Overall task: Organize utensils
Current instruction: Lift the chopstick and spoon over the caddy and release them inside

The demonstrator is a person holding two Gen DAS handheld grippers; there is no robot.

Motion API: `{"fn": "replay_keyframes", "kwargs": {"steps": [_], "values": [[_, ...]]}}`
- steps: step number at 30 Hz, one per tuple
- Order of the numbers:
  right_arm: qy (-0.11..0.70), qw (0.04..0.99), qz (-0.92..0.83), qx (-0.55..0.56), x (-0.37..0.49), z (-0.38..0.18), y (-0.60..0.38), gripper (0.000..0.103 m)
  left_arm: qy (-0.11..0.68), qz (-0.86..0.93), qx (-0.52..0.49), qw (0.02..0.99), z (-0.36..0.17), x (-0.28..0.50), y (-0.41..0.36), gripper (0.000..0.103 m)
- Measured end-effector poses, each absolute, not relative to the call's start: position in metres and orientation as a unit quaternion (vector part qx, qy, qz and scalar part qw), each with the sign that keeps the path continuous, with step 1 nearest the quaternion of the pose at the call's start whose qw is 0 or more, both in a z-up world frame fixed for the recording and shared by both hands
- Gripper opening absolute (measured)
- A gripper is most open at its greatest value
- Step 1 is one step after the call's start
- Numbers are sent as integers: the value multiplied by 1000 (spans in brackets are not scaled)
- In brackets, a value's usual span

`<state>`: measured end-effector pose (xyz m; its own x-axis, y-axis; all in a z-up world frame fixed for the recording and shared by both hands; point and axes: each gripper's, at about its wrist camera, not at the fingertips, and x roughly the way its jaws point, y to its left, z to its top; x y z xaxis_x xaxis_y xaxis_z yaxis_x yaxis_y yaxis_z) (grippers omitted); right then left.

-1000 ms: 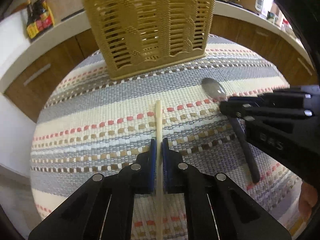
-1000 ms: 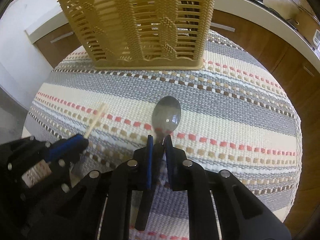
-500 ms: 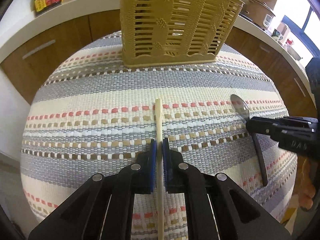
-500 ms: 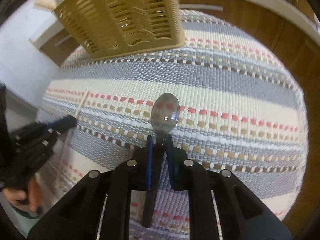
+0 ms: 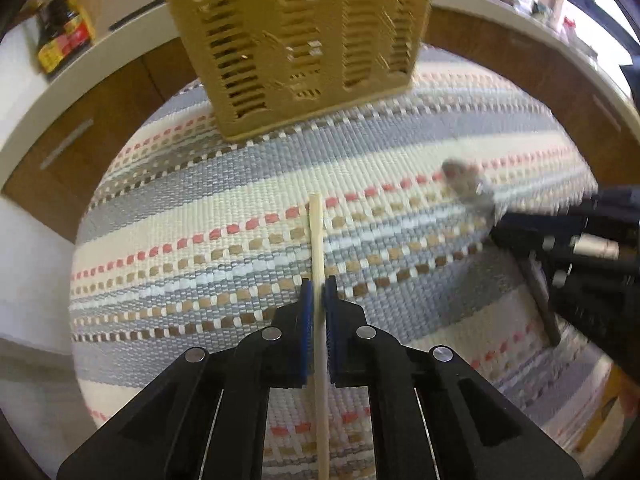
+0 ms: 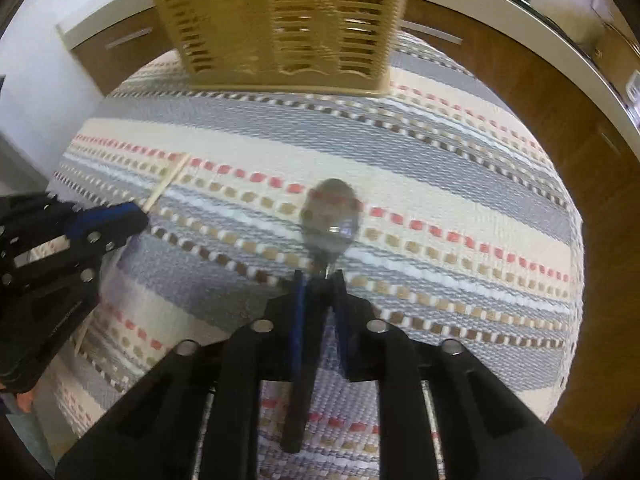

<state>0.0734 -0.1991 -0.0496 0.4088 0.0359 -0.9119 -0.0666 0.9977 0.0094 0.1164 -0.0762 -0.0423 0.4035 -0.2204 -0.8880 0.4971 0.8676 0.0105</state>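
Chopstick (image 5: 317, 240) is sitting clamped between the blue pads (image 5: 306, 320) of the left gripper (image 5: 318, 292), its pale shaft running straight forward past the fingertips and back under the black body toward the bottom edge of the left view. Its tip is pointing toward the basket (image 5: 296, 40), which is standing upright on the far part of the striped mat (image 5: 180, 240). From the right camera the same chopstick (image 6: 166, 182) is poking out diagonally from the left gripper (image 6: 134, 214) at the left edge of the picture.

The right gripper (image 6: 319, 280) is closing on the dark handle of the spoon (image 6: 330, 212), with the shiny bowl sticking out ahead of the fingertips and the handle trailing back between the arms. The spoon is blurring a little in both views. In the left view the spoon (image 5: 464, 180) is showing at the right side, gripped by the right gripper (image 5: 504, 220), its bowl aiming toward the mat's middle.

The basket (image 6: 280, 20) is filling the top of the right view, slatted and tan, well apart from both utensils. A dark bottle (image 5: 64, 32) is standing on the white counter (image 5: 100, 76) behind the mat, with brown cabinet fronts (image 5: 92, 132) below it.
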Motion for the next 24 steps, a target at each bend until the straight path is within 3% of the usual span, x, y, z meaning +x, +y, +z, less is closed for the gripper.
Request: {"fn": "replay_keyframes", "kwargs": {"steps": [3,15,24], "values": [[513,856,48,-35,66,-37,-188,10,485,-240,66,838,-24,121,-58,4],[352,933,82,2,58,78,-209,10,291,-266,-18,919,113,109,-29,4],[231,970,70,37,86,153,-246,10,192,-278,-57,940,176,136,-35,4]]}}
